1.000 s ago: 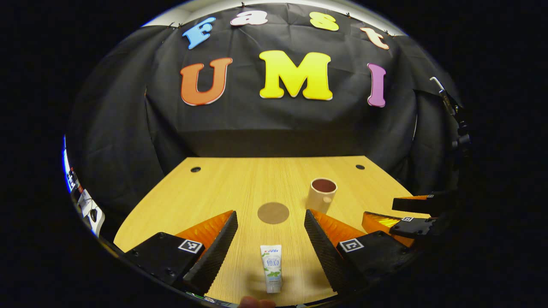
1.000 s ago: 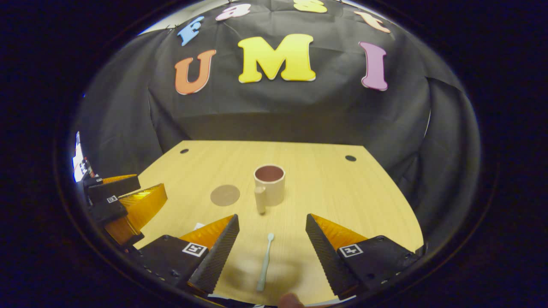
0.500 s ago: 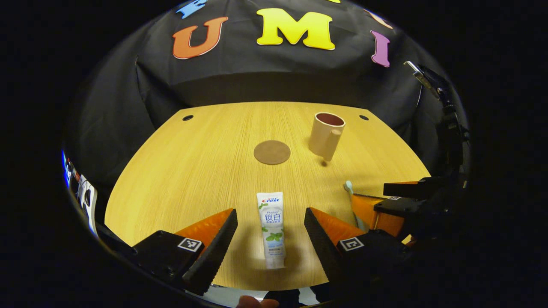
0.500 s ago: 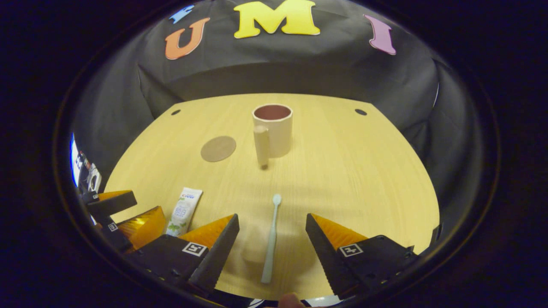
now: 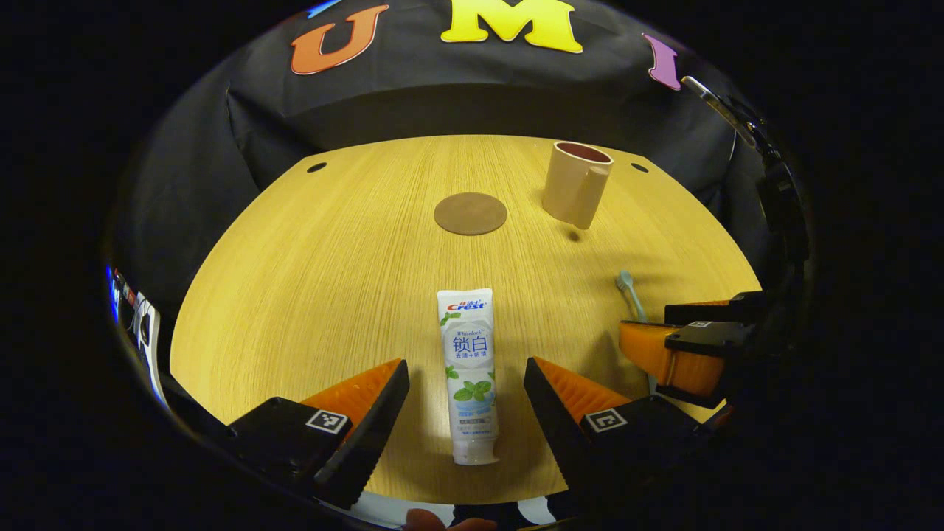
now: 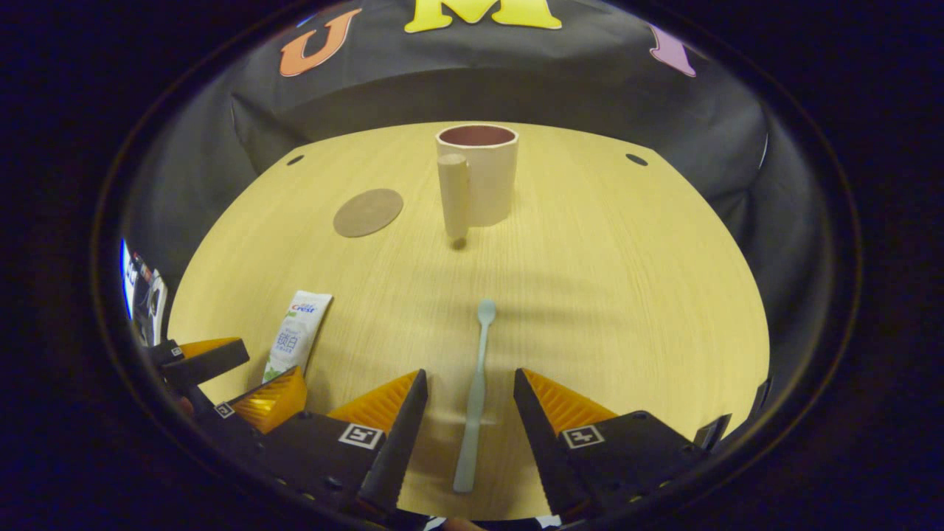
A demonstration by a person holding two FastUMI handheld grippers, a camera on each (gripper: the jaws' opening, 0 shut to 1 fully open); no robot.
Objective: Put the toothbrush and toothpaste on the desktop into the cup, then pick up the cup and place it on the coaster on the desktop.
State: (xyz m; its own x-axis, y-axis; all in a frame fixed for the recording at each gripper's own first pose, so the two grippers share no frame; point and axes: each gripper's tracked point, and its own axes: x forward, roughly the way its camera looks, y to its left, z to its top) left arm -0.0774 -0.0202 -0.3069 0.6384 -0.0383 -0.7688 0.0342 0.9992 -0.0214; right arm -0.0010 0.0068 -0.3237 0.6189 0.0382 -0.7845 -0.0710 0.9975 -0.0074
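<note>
- Right gripper (image 6: 466, 402) has dropped lower, its jaws narrowing around the pale green plastic toothbrush (image 6: 476, 391), not touching yet.
- Left gripper (image 5: 466, 398) gapes wide, empty, straddling the white toothpaste tube (image 5: 468, 372); beige cup (image 5: 576, 182) at 1 o'clock.

White toothpaste tube (image 5: 467, 372) with green leaf print, flat on the desk (image 5: 317, 273), cap end toward 6 o'clock, crimped end toward 12 in the left gripper view. Pale green toothbrush (image 6: 476, 391) flat too, head toward 12 o'clock, handle toward 6 in the right gripper view, well apart from the tube at its 9 o'clock. Beige cup (image 6: 483, 181) upright at 12 o'clock, dark red inside, empty, handle facing 6. Round brown coaster (image 6: 368, 212) flat near the cup's 9 o'clock, bare, not touching it.
</note>
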